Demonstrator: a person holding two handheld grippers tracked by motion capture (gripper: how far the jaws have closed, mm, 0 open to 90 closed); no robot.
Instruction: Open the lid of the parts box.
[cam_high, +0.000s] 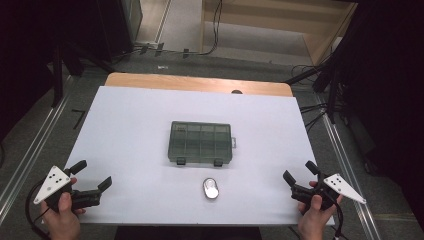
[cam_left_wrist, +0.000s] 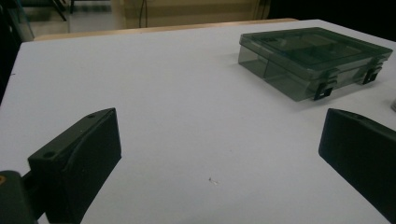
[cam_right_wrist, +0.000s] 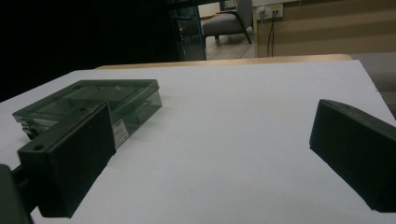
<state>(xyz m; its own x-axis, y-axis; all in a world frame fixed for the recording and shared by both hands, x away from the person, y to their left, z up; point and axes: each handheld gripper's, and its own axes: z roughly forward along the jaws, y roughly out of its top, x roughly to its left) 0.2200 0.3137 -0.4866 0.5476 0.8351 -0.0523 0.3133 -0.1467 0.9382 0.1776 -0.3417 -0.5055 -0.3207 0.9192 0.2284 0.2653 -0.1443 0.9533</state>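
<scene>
High view: I see the white table (cam_high: 140, 130) with a smoky transparent compartment box (cam_high: 201, 143) lying flat near its centre, lid closed and two latches facing the near edge. A small oval silver object (cam_high: 211, 189) lies on the surface between the box and the near edge, apart from the box. My left gripper (cam_high: 92, 173) sits over the near left corner and my right gripper (cam_high: 297, 173) over the near right corner; both stand with jaws spread wide and nothing between them, well apart from the box.

Left gripper view: I look along the two black jaws, set far apart over bare surface. The compartment box (cam_left_wrist: 310, 59) lies ahead toward the upper right, its latches turned toward me.

Right gripper view: the jaws again stand wide with nothing held. The compartment box (cam_right_wrist: 100, 100) lies ahead at the left, partly behind the left jaw, with a small label on its side wall.
</scene>
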